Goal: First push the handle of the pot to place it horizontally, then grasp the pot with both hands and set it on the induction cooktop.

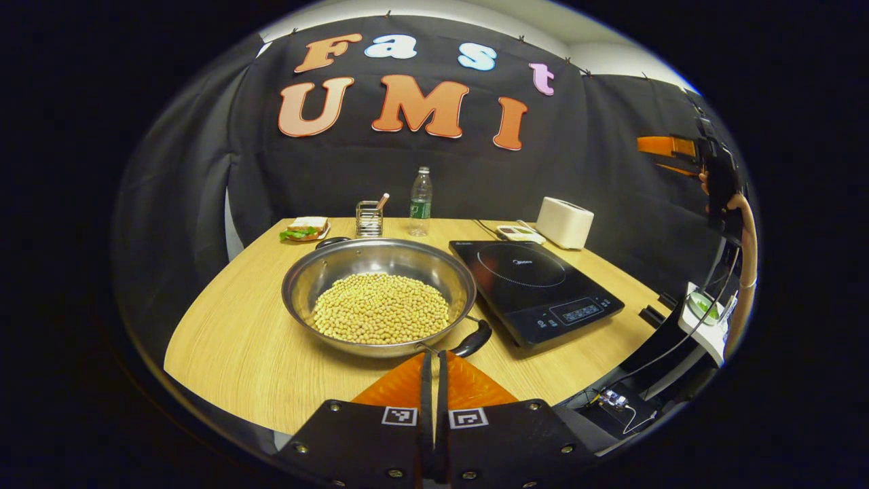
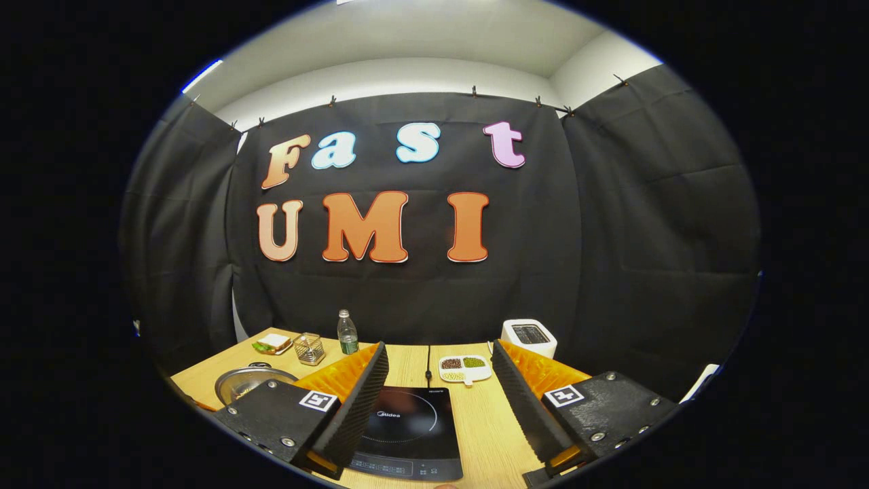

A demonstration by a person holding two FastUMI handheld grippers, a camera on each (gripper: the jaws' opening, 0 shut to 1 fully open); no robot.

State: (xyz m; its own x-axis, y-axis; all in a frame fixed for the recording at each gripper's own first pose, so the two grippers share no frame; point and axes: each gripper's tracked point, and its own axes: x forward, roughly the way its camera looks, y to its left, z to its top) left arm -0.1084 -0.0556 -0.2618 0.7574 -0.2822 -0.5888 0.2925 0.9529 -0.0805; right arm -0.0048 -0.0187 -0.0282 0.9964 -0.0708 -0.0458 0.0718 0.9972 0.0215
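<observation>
A steel pot (image 1: 377,293) full of pale beans sits on the wooden table (image 1: 224,339), left of the black induction cooktop (image 1: 533,288). Its near handle (image 1: 473,339) points toward the front right, and a far handle (image 1: 331,240) shows at the back rim. My left gripper (image 1: 433,360) is shut with nothing held, its tips just short of the pot's near rim beside the handle. My right gripper (image 2: 440,370) is open, raised above the cooktop (image 2: 406,431), which lies between its fingers. The pot's rim (image 2: 248,384) shows at the lower left of the right gripper view.
At the back of the table stand a sandwich on a plate (image 1: 305,229), a wire holder (image 1: 368,218), a water bottle (image 1: 420,202), a divided dish (image 2: 464,367) and a white toaster (image 1: 565,222). A person's arm holding a gripper (image 1: 723,197) shows at the far right.
</observation>
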